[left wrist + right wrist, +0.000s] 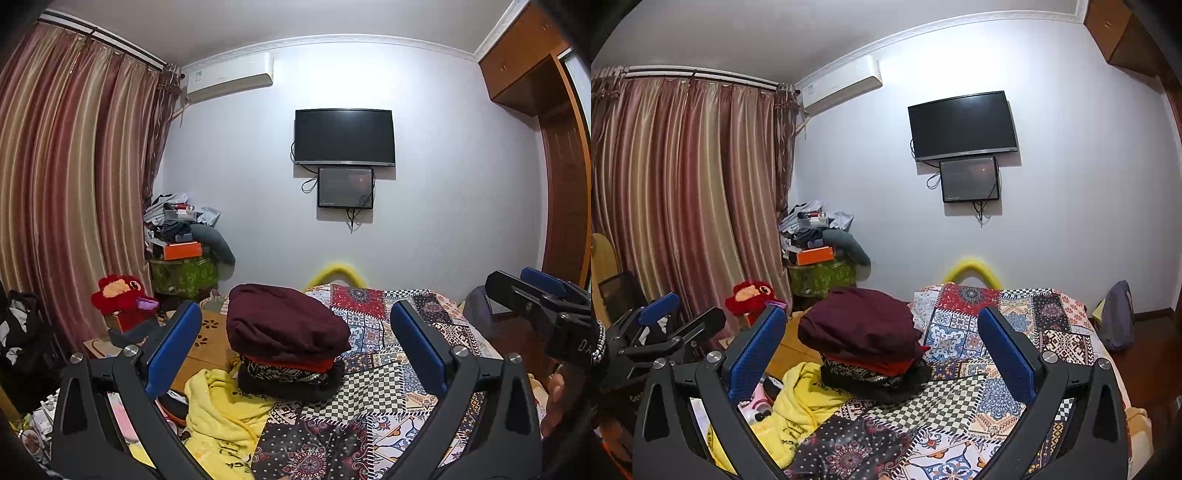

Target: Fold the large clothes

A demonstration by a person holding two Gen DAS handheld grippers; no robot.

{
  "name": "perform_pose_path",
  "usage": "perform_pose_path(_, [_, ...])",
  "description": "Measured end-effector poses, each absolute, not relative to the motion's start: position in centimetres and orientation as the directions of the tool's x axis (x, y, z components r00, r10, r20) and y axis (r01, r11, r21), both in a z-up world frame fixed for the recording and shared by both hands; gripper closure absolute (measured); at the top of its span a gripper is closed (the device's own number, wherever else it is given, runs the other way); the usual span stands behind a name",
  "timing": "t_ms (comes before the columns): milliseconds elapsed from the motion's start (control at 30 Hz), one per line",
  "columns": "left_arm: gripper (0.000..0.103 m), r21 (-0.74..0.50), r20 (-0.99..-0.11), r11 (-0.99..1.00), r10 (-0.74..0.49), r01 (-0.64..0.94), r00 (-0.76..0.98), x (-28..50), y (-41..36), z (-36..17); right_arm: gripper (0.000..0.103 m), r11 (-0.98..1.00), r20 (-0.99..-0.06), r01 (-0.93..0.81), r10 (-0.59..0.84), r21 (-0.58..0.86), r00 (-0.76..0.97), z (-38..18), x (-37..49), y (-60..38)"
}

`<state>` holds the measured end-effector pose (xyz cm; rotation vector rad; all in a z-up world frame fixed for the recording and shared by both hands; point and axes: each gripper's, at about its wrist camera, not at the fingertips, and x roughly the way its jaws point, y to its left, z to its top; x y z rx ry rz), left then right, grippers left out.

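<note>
1. We start with writing: the yellow garment (221, 410) carries black lettering along its folds, too crumpled for us to read. On the right gripper (532, 291), seen at the right edge of the left wrist view, pale letters "DA" show on its black body before the frame cuts them off. The air conditioner (229, 79) has a small label we can't make out.

2. Now the clothes. A stack of folded clothes (864, 347) sits on the patchwork bedspread (1004, 332), toward the bed's left edge, ahead of both grippers. On top lies a maroon garment (284, 321), thick and rounded, overhanging the layers below. Under it we see an orange-red layer, then a black-and-white patterned piece, then something dark at the bottom.

3. The yellow garment lies unfolded and rumpled, near and left of the stack, touching its base and spilling over the bed's left side.

4. Our left gripper (295, 347) hangs above the bed with its blue pads spread wide, nothing between them. The right gripper, in its own view, is spread just as wide and also empty.

5. Far off, a dark television (964, 123) hangs on the wall with a smaller screen (969, 179) just below. A red plush toy (122, 295) sits left by the striped curtain (62, 177).
</note>
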<state>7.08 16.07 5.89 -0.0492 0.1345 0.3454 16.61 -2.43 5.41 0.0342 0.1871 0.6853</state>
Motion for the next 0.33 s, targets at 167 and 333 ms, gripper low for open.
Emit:
perform_pose_path(167, [0.000,-0.030,-0.143,0.940,0.331,-0.339,0.933,7.12,16.15,5.91,0.000,0.775,-0.160,-0.625,0.631,0.095,0.759,5.31,16.61,-2.50])
perform_pose_path(333, [0.000,-0.029,-0.145,0.940,0.332,-0.340,0.932,7.16,16.15,5.83,0.000,0.775,-0.165,-0.624,0.631,0.098,0.758,5.36,16.65,-2.52])
